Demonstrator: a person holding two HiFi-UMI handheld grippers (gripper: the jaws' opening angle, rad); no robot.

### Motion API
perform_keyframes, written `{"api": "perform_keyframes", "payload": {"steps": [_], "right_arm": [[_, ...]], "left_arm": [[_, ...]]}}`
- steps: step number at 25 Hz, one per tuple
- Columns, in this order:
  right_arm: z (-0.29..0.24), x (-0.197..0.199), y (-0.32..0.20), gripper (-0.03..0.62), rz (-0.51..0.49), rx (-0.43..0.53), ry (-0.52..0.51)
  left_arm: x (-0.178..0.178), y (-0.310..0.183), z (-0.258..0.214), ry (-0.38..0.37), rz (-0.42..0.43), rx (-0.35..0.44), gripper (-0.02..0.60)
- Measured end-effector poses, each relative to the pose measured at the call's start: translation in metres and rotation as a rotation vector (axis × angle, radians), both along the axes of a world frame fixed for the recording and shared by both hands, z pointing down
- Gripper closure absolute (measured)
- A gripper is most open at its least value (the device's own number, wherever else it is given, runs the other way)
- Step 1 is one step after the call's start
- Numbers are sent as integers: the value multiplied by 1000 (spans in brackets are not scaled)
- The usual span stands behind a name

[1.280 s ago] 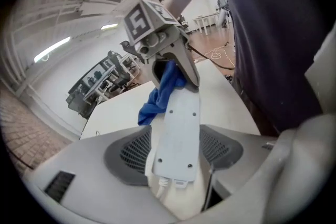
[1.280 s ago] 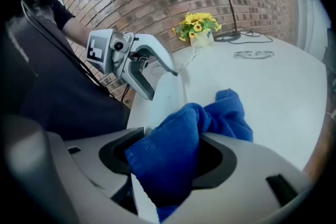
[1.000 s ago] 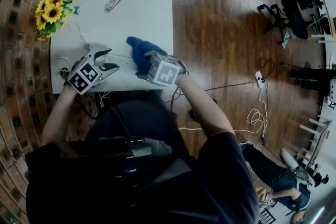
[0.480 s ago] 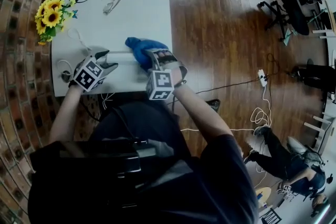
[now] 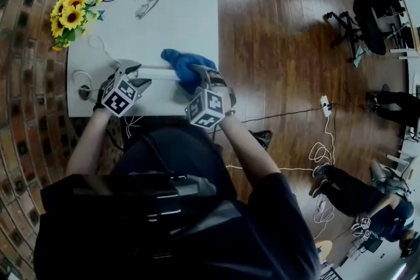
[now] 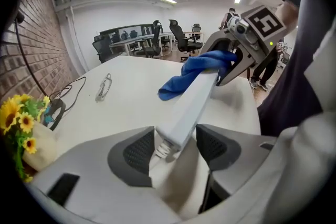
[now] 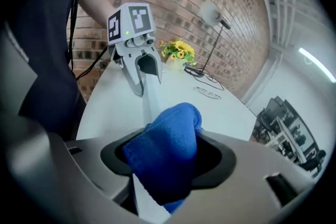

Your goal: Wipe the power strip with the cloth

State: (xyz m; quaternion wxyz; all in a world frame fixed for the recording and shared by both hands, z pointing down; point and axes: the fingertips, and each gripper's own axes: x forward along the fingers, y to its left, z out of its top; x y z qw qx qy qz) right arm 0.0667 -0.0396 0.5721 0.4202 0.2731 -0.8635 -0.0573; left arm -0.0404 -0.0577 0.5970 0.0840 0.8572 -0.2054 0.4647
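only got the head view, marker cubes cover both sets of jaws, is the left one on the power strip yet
Observer: The left gripper has the cord end of the power strip between its jaws, which have just been closing; a gap shows on one side.
Operator: and the right, holding the cloth or just resting on it
Observer: Holding it. The right gripper is clamped on the bunched blue cloth; its jaws have just been closing.
Operator: is the cloth on the strip
Observer: Yes, the right gripper view shows the white strip running out from under it.
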Motion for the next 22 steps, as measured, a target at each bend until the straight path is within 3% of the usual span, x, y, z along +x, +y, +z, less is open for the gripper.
{"api": "perform_keyframes", "payload": {"steps": [5,10,15,19,22], "right_arm": [[-12,20,2,378,185,-74,-185],[-19,32,8,426,266,-85,-233],[-38,51,1,528,458,-128,-425],[-51,75,-7,542,635,-186,-559],[-79,84,-21,545,704,-148,-653]], "left_arm": [[-1,1,1,1,2,6,321],[0,2,1,14,7,-8,325],[0,0,0,23,20,19,351],[0,1,-2,34,13,12,363],[1,1,-4,54,9,-11,373]]}}
